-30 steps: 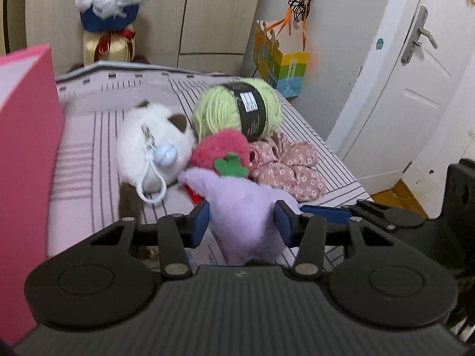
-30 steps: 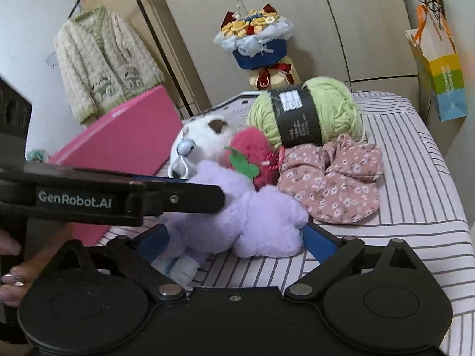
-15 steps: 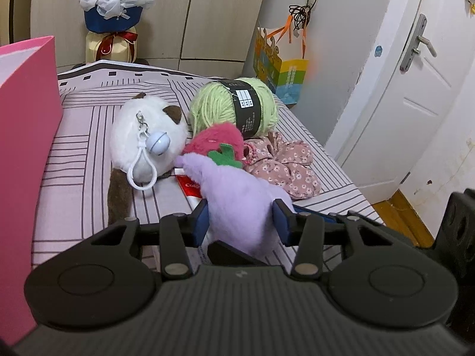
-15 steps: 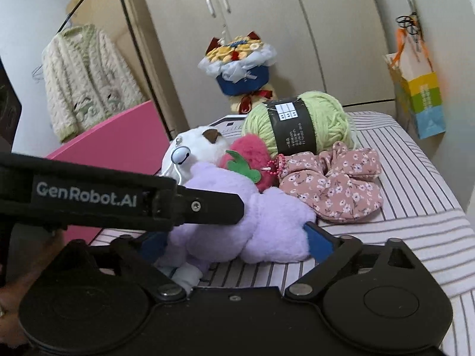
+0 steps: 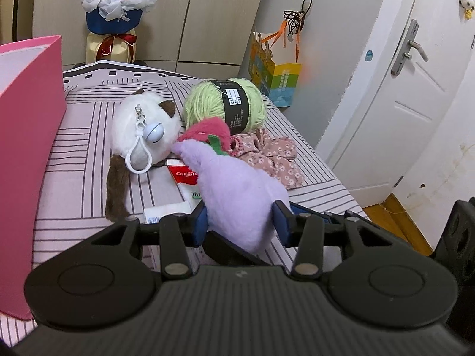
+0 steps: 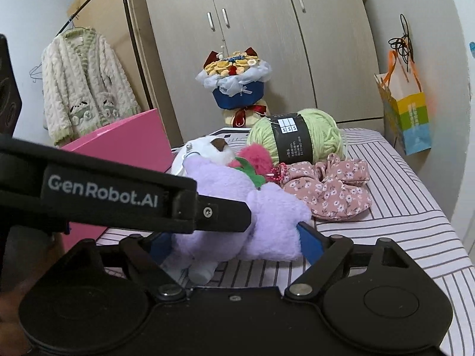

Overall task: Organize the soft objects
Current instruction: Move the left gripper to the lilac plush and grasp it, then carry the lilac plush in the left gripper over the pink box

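In the left wrist view, the left gripper point(image 5: 240, 218) is pinching the purple plush point(image 5: 234, 190) low over the striped bed point(image 5: 74, 178); keeping that squeeze steady is wise. In the right wrist view, the right gripper point(image 6: 234, 241) is bracketing the same plush, its jaws having just been closing; whether both pads are pressing, I cannot tell.
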`<state>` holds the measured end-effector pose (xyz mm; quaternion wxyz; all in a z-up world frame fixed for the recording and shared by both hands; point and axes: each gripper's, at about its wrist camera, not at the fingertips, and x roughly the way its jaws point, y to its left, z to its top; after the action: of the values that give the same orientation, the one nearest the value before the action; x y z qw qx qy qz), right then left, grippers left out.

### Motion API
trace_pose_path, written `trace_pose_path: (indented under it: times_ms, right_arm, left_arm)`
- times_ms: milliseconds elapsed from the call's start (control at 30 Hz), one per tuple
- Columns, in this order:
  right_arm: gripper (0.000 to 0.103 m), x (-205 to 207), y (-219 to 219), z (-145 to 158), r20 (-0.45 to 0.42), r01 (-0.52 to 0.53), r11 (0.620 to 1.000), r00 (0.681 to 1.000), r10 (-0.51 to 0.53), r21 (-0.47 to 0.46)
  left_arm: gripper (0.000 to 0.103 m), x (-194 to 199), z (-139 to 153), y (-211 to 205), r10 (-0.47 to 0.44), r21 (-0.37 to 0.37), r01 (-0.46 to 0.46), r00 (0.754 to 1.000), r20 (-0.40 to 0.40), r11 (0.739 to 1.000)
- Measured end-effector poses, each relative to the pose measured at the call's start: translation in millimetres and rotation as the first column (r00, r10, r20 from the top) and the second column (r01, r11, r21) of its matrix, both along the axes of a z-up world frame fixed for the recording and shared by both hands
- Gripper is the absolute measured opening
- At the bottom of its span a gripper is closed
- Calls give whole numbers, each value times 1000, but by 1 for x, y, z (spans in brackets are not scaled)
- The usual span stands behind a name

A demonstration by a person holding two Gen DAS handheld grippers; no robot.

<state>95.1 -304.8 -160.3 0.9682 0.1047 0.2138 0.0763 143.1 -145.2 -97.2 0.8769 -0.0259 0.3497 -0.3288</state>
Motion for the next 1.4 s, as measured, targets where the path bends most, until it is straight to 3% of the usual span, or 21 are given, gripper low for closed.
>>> trace_pose_path:
  times_ms: [633,867,1033,1400]
  right_arm:
    - [89,-53,41,39,-59,-81,985,996,73,-150]
    - [89,-66,61,67,-102,-188,955,980,169,-227]
    - [89,-78,81,88,-85,-265,921,964,251,-287]
    - [90,-81,125,113,-27,-359,887,930,367,-291]
  left_arm:
    - [44,-58,24,42,0,-34,-1,1000,-19,999]
    - [44,-81,40,66,-6,-35,6,1000,-10,999]
    - [44,-97,56,90,2,-48,-2,1000,9,999]
    - [44,-113,81,144,70,-52,-67,995,69,996]
